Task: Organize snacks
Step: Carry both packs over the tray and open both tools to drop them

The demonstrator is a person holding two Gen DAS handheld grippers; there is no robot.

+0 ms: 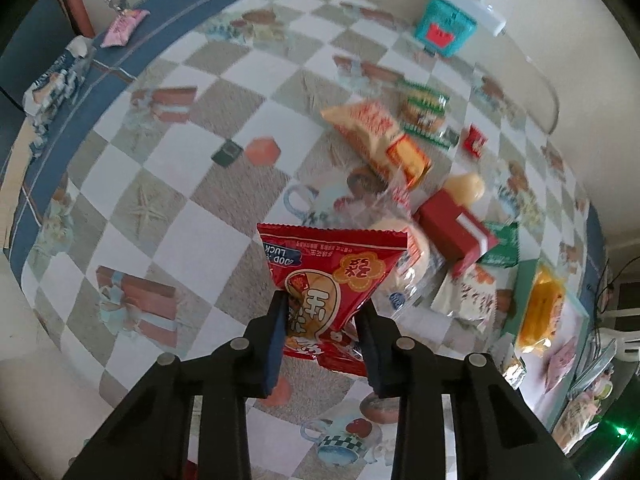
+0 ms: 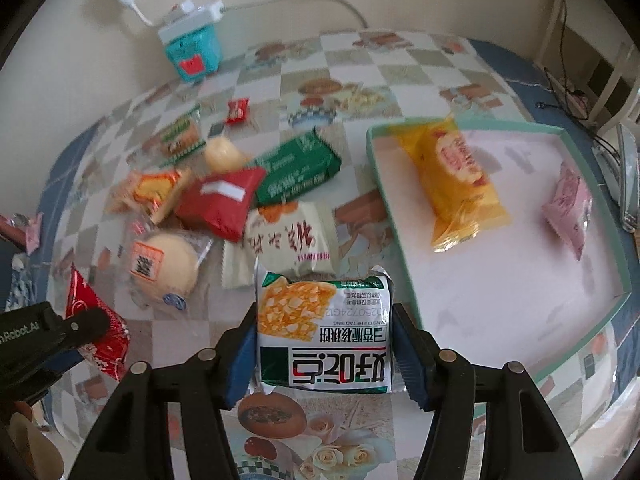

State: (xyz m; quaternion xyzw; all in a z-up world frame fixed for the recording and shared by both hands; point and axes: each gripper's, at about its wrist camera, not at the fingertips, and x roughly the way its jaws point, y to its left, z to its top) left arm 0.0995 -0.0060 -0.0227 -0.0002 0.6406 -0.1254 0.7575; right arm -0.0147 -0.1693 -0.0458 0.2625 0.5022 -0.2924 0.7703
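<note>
Red snack packet (image 1: 320, 280) pinched in left tool (image 1: 324, 332).

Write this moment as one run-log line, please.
left gripper: shut on red snack packet | right gripper: shut on white-green biscuit pack | tray: two snacks inside

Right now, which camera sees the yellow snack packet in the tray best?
The right wrist view: the yellow snack packet lies whole and unobstructed inside the tray, though slightly blurred. In the left wrist view it sits squeezed and warped near the picture's right edge.
</note>
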